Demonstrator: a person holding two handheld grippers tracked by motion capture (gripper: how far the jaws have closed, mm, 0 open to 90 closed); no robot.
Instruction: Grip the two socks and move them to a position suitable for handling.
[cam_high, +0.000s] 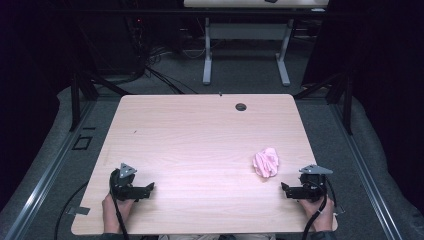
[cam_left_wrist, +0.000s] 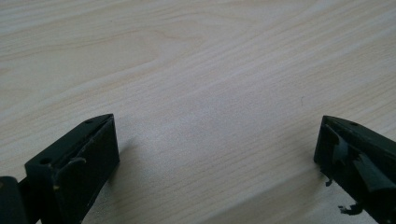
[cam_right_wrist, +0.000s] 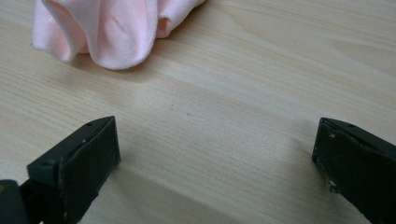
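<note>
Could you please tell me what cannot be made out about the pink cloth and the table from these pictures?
- pink cloth: crumpled in the high view, so what kind of item it is stays unclear.
- The same cloth in the right gripper view: its upper part is cut off by the top edge.
- dark round spot near the table's far edge: too small to identify.

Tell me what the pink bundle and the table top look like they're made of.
Pink bundle: soft matte fabric, probably knit cloth, given its rounded folds and hemmed edge. Table top: pale wood-grain surface, smooth with a slight sheen, possibly laminate rather than solid wood.
</note>
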